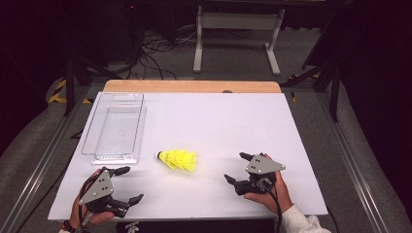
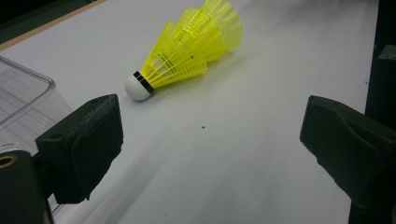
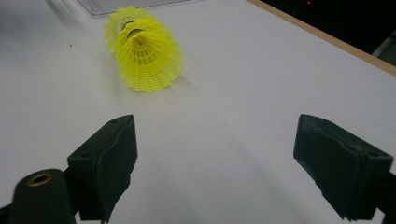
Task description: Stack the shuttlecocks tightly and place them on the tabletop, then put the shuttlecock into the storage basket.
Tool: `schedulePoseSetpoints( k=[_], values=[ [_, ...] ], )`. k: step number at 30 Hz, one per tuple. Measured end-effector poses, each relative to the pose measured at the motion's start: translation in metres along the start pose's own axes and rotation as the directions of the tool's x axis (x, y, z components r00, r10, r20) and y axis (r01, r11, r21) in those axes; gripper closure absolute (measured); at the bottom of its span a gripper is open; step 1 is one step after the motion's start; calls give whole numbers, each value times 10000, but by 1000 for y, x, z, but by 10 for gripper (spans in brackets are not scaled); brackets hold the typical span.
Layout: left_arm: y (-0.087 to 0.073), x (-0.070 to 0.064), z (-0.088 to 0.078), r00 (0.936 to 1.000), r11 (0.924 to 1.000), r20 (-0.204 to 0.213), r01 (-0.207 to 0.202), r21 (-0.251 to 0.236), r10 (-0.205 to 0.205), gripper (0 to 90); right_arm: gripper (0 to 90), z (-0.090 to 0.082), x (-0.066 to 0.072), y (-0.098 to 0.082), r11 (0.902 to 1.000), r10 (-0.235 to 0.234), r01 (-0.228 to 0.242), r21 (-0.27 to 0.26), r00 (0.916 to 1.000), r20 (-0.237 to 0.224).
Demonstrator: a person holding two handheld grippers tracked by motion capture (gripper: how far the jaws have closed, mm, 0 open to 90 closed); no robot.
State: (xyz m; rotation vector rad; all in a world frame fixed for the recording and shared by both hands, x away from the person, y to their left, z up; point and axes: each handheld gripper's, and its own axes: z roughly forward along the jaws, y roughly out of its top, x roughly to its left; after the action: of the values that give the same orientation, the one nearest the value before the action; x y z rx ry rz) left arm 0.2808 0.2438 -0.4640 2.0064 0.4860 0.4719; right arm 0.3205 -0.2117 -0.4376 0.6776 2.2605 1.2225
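your right gripper (image 1: 239,169) stands wide, nothing between its jaws, resting low over the white table (image 1: 218,121) on the near right side. the stack of yellow shuttlecocks (image 1: 179,159) lies on its side just ahead of it toward the middle of the table, skirts facing you on that side and the white cork tip pointing away toward the tray. your left gripper (image 1: 125,184) is also spread wide and empty, near the table's front left corner, with the cork end of the stack in front of it.

to take the stack well, judge it as light and springy — come in level and low, and close on the firmer part near the cork rather than crushing the open skirt. the nested pieces may slide apart, so squeeze gently and lift straight.

the clear plastic tray (image 1: 115,127) sits at the far left, well apart from the right gripper and close beyond the left one; its near edge is just beside the stack's cork end. it looks empty — nothing shows through its walls or floor.
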Motion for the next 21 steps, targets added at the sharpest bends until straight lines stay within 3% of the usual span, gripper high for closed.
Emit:
schedulePoseSetpoints(
  k=[13, 21],
  values=[
    [1, -1, 1, 10000, 10000, -5, -53, 60, 53, 69, 148, 5, 2, 0, 9995, -141, 136, 276, 9998, 158],
    [2, 0, 4, 10000, 10000, 30, -14, 20, 14, 68, 147, 14, 7, 4, 9989, -86, 101, 468, 9994, -336]
  ],
)
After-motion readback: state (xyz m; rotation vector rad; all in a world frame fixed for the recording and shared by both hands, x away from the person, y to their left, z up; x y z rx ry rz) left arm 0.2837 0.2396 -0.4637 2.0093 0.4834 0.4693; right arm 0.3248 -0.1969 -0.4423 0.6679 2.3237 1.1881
